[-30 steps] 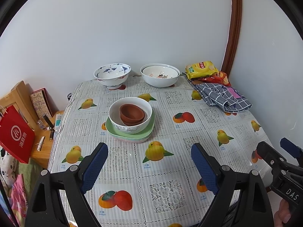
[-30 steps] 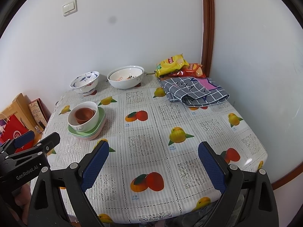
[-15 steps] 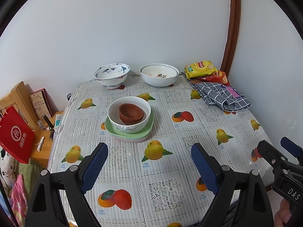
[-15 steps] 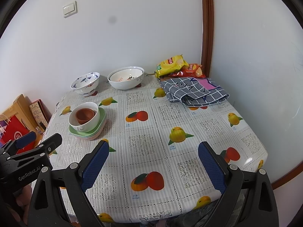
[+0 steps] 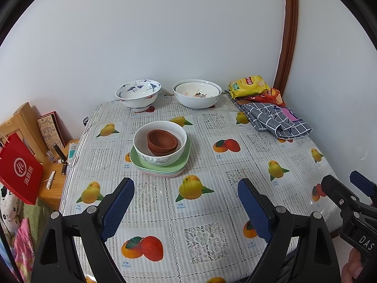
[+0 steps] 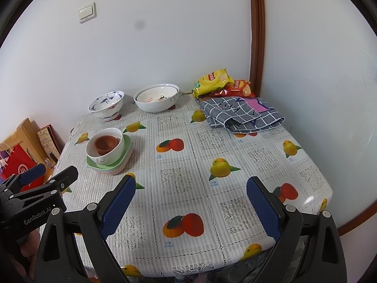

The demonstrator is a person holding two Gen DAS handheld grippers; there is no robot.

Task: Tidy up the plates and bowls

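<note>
A white bowl (image 5: 165,156) holding brown clay bowls (image 5: 162,141) sits on stacked green and pink plates (image 5: 182,165) at the table's left middle; the stack also shows in the right wrist view (image 6: 122,158). A blue-patterned bowl (image 5: 137,94) and a large white bowl (image 5: 196,94) stand at the back by the wall. My left gripper (image 5: 186,207) is open and empty over the near table, short of the stack. My right gripper (image 6: 190,206) is open and empty over the near edge.
The fruit-print tablecloth (image 5: 212,188) covers the table. A grey checked cloth (image 5: 275,120) and snack bags (image 5: 249,86) lie at the back right corner. A wooden side stand with a red bag (image 5: 20,169) is left of the table. Walls close the back and right.
Both grippers have drawn back slightly from the table, so the dishes look a little farther away. Nothing on the table has moved.
</note>
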